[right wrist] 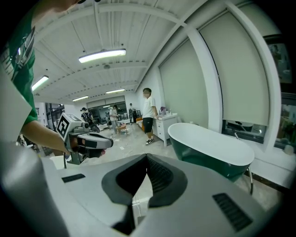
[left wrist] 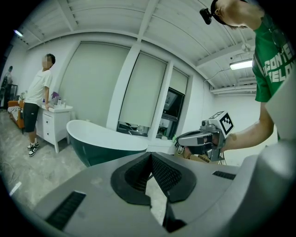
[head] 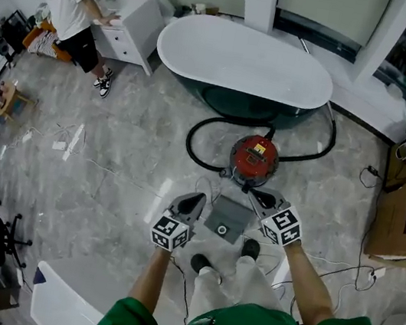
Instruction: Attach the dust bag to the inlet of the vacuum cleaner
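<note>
**Head view.** I count two grippers, one dust bag and one vacuum cleaner. My left gripper point(head: 197, 197) and my right gripper point(head: 254, 196) hang above the marbled floor point(head: 124, 167), one on each side of the dust bag point(head: 229, 218). The bag is a flat grey square with one round opening near its nearer edge. It lies on the floor, and I see neither gripper holding it. It sits just on my side of the red vacuum cleaner point(head: 255, 156). One black hose point(head: 188, 138) loops from the cleaner round the foot of the one white bathtub point(head: 244, 62). My two black shoes point(head: 251, 247) stand just below the bag.

**Gripper views.** Each claw is closed tip to tip, with nothing between its pads. Each view shows the other gripper opposite it.

**Background.** One person point(head: 71, 8) stands beside one white drawer cabinet point(head: 133, 29) at upper left. One cardboard box point(head: 403, 220) sits at the right edge.
</note>
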